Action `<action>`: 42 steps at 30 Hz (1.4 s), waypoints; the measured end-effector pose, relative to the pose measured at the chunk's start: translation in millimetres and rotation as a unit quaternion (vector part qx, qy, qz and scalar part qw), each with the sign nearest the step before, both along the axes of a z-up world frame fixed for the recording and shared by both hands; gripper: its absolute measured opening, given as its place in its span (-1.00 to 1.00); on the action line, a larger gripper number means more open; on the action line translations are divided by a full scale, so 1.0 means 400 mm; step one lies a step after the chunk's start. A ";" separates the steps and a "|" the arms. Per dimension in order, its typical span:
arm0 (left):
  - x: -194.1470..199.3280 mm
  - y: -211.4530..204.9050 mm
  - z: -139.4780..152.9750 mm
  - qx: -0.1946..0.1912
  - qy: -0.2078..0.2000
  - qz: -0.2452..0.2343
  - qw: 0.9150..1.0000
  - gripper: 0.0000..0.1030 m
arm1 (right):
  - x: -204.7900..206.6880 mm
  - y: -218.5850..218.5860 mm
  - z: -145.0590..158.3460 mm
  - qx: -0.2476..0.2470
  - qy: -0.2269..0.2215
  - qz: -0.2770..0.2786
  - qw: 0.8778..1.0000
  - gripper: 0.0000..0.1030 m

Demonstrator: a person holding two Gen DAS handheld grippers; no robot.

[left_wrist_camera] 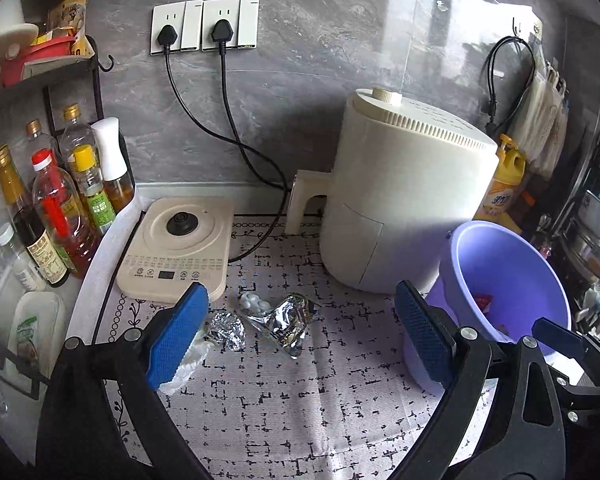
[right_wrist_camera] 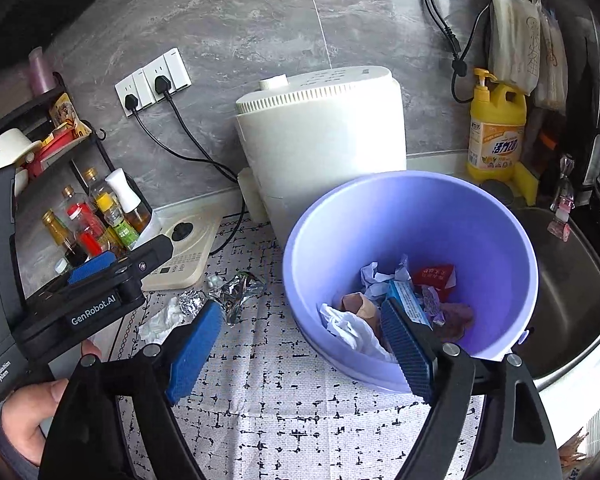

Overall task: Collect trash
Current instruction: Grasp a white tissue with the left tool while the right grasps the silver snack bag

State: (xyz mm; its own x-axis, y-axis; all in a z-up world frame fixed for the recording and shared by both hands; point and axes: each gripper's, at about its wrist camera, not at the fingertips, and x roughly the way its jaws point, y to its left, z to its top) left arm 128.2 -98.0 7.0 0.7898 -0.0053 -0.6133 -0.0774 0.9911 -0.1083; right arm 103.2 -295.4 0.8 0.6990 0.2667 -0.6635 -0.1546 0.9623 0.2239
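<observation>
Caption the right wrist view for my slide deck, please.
Open right hand-held gripper at lavender bin of trash; foil scraps on mat.

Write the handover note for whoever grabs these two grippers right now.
Left gripper: open, empty, hovering over the mat near the leftover trash.
Right gripper: open, empty, one finger over the purple bin's rim.
Done: crumpled paper and wrappers already lie in the bin.
Left: silver foil wrapper, small foil ball, white tissue and a small pale scrap, all on the mat in front of the kettle base.
</observation>
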 end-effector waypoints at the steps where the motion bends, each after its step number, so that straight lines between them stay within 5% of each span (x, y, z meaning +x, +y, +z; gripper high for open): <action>1: -0.008 0.023 -0.002 0.001 0.002 0.011 1.000 0.81 | 0.005 0.019 -0.002 0.001 0.001 0.009 1.000 0.56; 18: -0.070 0.259 -0.078 0.000 0.042 0.110 0.993 0.81 | 0.055 0.260 -0.058 -0.002 0.027 0.108 0.994 0.56; 42: 0.123 0.290 -0.361 0.002 0.161 0.089 0.983 0.61 | 0.171 0.352 -0.246 -0.066 0.105 0.104 0.987 0.36</action>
